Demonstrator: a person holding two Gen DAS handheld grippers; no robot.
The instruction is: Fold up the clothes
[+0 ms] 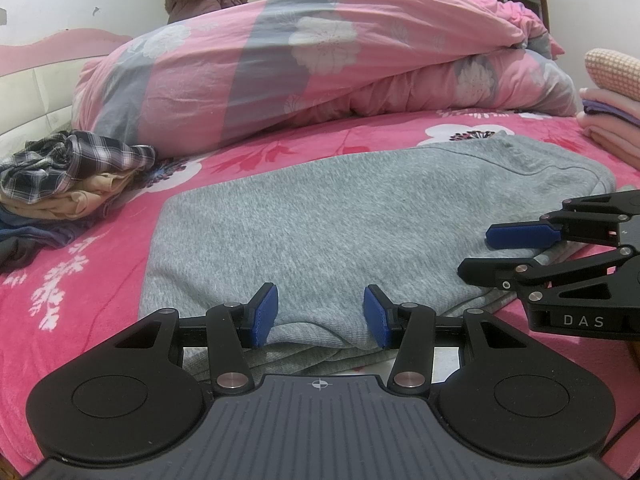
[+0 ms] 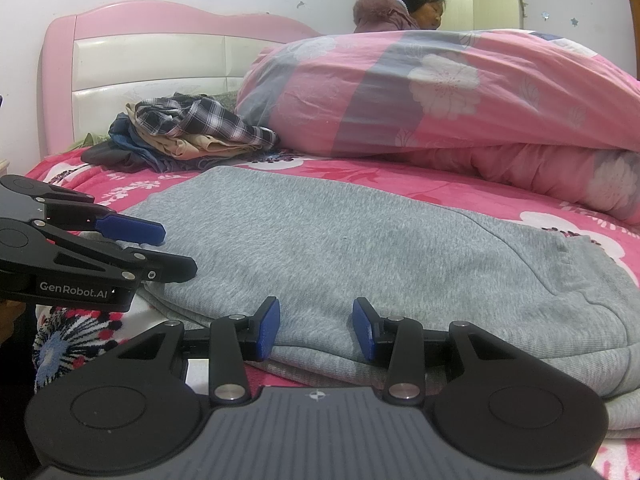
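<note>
Nearest, left gripper (image 1: 320, 316) and right gripper (image 2: 316, 330), jaws parted, unclenched, straddling the near folded edge of a grey sweatshirt (image 1: 360, 216) spread flat on the pink floral bedspread (image 1: 80, 272). Beyond, crumpled plaid shirt (image 1: 72, 160) atop a clothes heap, then rolled pink duvet (image 1: 320, 60).

A bed with a bright pink floral fleece cover (image 1: 280, 148) carries a flat grey knit garment (image 1: 340, 216) at centre, a rumpled clothes pile topped with plaid (image 1: 68, 168) at left, a bulky pink-and-grey floral duvet (image 1: 320, 60) across the top, and folded pink fabrics (image 1: 612, 128) at right.
</note>
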